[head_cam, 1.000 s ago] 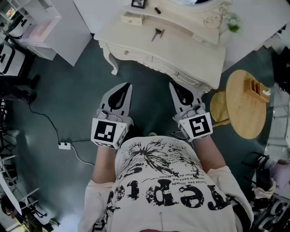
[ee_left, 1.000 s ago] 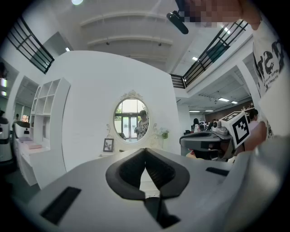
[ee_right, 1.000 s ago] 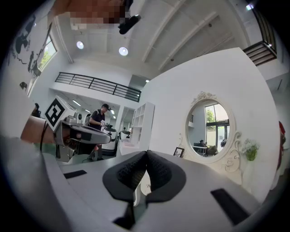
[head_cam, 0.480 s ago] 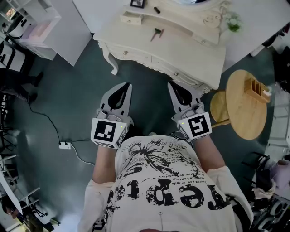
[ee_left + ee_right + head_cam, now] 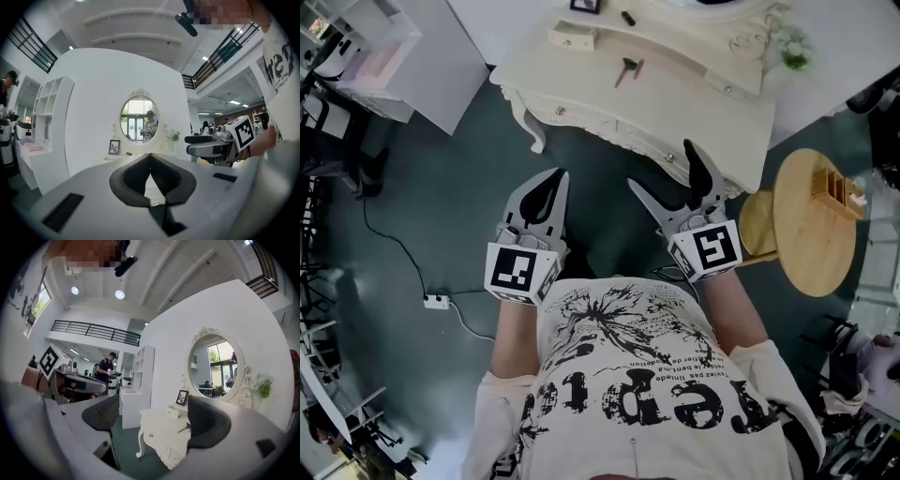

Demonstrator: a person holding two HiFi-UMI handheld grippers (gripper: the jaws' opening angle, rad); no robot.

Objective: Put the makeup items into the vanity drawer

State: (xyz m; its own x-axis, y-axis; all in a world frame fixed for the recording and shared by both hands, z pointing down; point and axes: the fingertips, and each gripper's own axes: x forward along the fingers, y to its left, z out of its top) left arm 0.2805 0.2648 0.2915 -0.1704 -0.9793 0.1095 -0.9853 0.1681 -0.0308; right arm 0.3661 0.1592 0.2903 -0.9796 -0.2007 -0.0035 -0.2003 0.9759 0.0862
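Left claw [image 5: 557, 180] clenched on nothing, jaws together, held over the floor short of the vanity's front edge. Vanity drawer [image 5: 614, 129] shut. Makeup items sit on the worktop [image 5: 694, 94]: one slim green-and-red piece [image 5: 626, 70] lies mid-worktop, possibly a brush, too small to confirm; one small dark piece [image 5: 626, 18] lies near the back edge, right of a little drawer box [image 5: 574, 37]. Right claw [image 5: 661, 165] released: its jaws have just been opening and stand wide apart with nothing between them, tips close to the front edge. Round wooden side table [image 5: 816, 234] stands off the right-hand corner.
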